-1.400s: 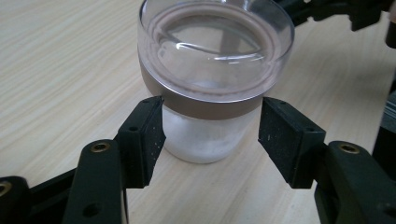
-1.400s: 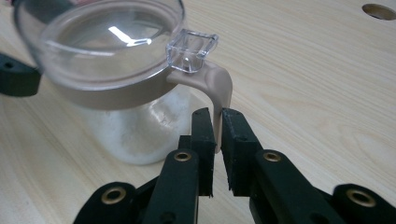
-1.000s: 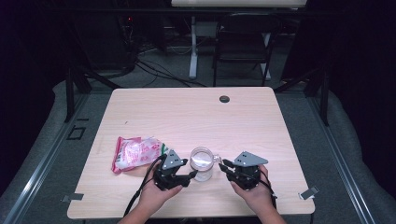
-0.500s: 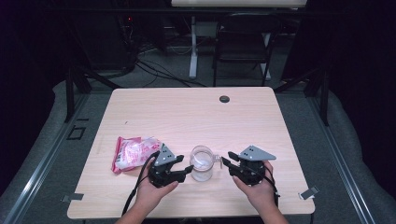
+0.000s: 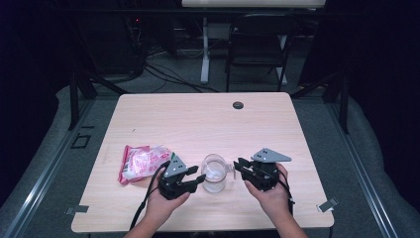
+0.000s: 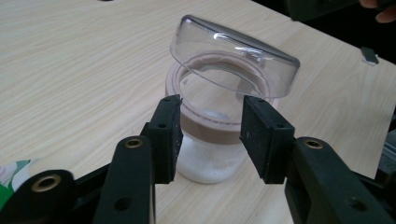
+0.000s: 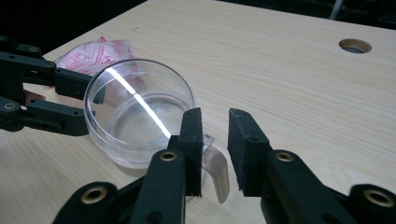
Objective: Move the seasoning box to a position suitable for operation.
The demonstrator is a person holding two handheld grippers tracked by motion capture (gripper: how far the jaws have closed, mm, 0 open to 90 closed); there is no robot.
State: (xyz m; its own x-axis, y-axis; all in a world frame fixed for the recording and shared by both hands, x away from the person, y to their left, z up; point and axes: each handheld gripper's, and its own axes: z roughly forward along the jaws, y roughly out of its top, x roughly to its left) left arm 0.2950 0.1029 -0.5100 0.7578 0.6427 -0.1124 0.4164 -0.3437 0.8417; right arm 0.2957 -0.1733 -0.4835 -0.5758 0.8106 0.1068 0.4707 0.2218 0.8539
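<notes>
high view: glass jar [image 5: 214, 173] sits near the table's [image 5: 208, 119] front edge, between both grippers. left gripper [image 6: 210, 133] jaws apart, flanking the jar's body, not clamped. jar's clear lid [image 6: 233, 56] is tilted up, hinged open. right gripper [image 7: 215, 140] jaws apart around the lid's tab [image 7: 217, 170]. pink packet [image 5: 141, 161] lies toward the front-left corner.

A clear jar [image 5: 214, 173] with a tan collar holds white powder; near left, a pink-and-white printed packet [image 5: 141, 162] lies on the pale wood-grain table [image 5: 208, 119].
</notes>
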